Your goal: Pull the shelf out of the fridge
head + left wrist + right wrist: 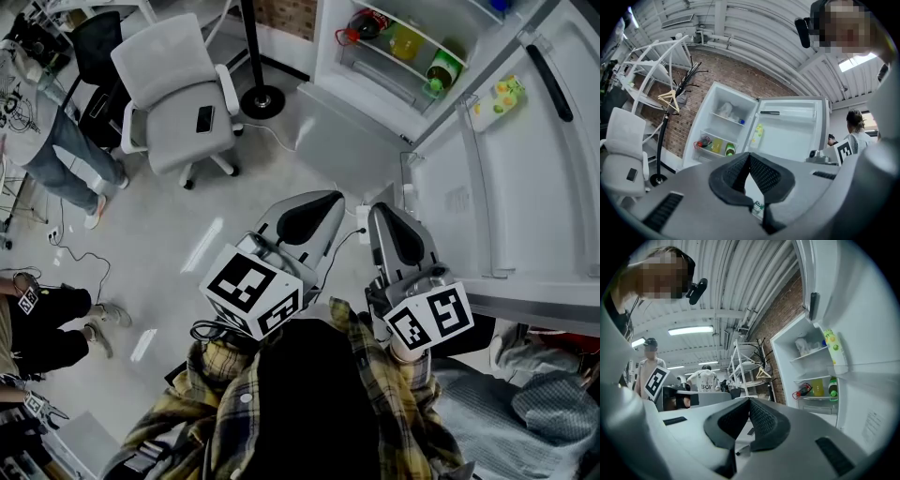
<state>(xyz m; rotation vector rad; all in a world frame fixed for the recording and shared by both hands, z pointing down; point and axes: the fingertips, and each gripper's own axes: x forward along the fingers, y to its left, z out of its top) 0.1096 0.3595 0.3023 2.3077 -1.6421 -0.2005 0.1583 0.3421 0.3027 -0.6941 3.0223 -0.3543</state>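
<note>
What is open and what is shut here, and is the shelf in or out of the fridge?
Fridge door: open wide.
Shelf: inside the fridge, bottles on it.
Left gripper: shut, empty.
Right gripper: shut, empty.

Finishes, mostly plastic
Fridge (pixel 525 187) glossy white; left gripper (pixel 750 159), right gripper (pixel 750 402) matt grey, ribbed black pads (pixel 763 174); floor (pixel 187 234) smooth; wall (pixel 717 75) rough brick.
</note>
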